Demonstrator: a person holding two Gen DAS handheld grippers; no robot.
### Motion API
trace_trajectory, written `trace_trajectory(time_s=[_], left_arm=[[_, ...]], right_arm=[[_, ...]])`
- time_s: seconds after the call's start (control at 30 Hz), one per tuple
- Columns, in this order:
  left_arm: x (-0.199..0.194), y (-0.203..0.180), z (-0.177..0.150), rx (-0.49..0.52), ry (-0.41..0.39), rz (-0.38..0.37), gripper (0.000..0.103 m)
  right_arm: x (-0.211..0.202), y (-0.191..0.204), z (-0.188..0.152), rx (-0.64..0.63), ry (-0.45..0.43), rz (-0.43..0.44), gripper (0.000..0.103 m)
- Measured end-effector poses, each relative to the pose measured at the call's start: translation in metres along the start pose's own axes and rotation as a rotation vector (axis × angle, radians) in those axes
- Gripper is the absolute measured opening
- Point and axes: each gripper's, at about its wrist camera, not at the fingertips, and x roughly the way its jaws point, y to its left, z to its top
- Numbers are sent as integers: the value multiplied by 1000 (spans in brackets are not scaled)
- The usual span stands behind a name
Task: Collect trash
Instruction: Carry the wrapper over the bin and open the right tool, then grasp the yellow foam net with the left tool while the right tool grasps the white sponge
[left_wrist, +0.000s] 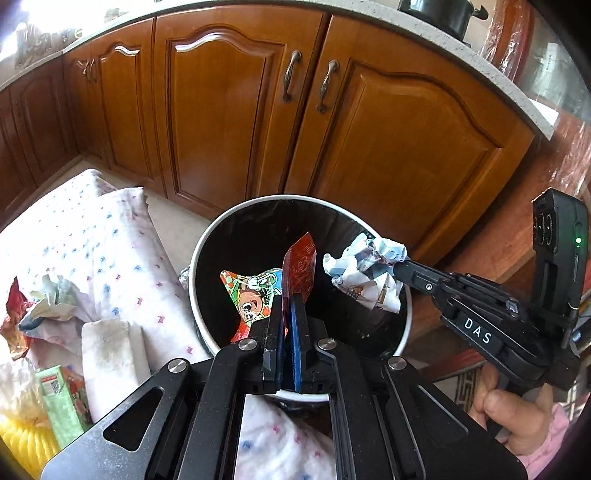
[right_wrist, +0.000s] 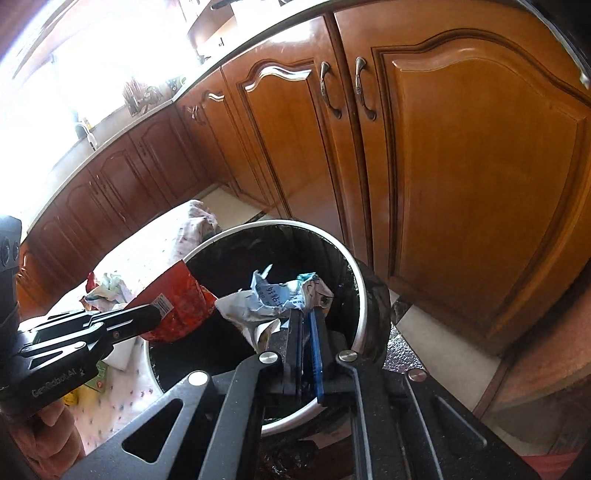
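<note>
Snack wrapper, red, pinched in left gripper, held above open trash bin. Crumpled paper pinched in right gripper, over bin's right rim. Bin lined with black bag, beside patterned cloth carrying more wrappers. Wooden cabinets behind.

I am in a home kitchen: wooden cabinet doors with curved metal handles under a pale speckled countertop, a black pot on it.
</note>
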Motion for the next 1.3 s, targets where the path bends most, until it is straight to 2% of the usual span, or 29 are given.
trace_trajectory(time_s=[0.03,0.1,0.13,0.17,0.23,0.33,0.5,0.6,0.97,1.3], left_arm=[[1,0,0,-1,2,-3,3],[3,-3,2,-3,8,-4,7],[4,-4,4,-8,15,-4,16],[3,-4,3,-14,14,1,32],[1,-2,2,-20,-7,5,47],[-5,2,-2,-30,-14,12,49],[-20,16,-16,-86,-31,9,49],[-36,26,-32,-115,-52,26,51],[-98,53,-89,-172,-154,101,59],[-147,88,-140,-269,-192,157,61]], right_arm=[[1,-1,1,0,3,2,9],[2,-4,0,17,11,14,25],[3,-4,1,23,11,20,29],[2,-5,1,26,6,22,36],[-1,-5,0,30,-3,25,40],[-8,-5,-2,48,-15,46,47],[-28,2,-14,69,-75,79,87],[-37,11,-25,77,-97,95,92],[-49,49,-62,92,-98,163,92],[-59,89,-84,52,-96,204,92]])
